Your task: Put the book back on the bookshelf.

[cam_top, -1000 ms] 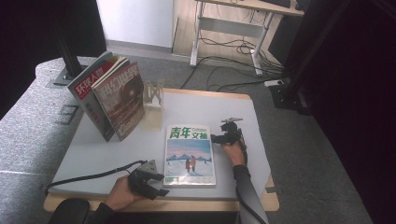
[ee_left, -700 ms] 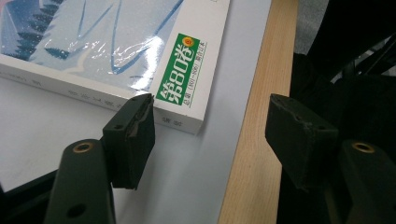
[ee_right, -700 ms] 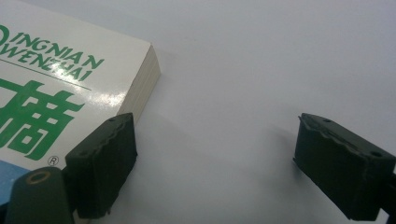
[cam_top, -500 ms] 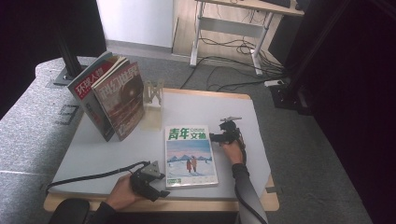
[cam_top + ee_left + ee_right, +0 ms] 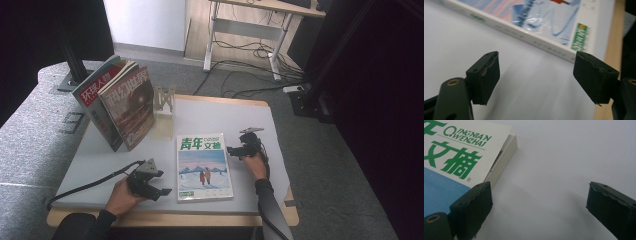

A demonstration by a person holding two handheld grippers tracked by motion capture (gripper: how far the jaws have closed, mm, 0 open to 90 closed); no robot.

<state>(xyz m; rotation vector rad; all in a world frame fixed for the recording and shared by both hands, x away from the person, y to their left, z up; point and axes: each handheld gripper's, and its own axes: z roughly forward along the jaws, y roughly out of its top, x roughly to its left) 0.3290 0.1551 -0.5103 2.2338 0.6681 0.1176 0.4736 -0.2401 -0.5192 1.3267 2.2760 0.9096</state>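
Glossy green-titled magazine (image 5: 204, 166) lies flat on the desk (image 5: 225, 117) between my grippers, long axis running away from me; right gripper (image 5: 235, 150), wide open and empty, sits beside its far corner, left gripper (image 5: 162, 190), equally open, beside its near corner.

Magazine (image 5: 544, 22) cut off by top edge in left gripper view, cover art blurred; in right gripper view its cover (image 5: 454, 157) runs off left and top edges. Small print on bottom of cover too small to read from high view. Rear magazine (image 5: 97, 97) on stand partly hidden behind front one (image 5: 131, 107).
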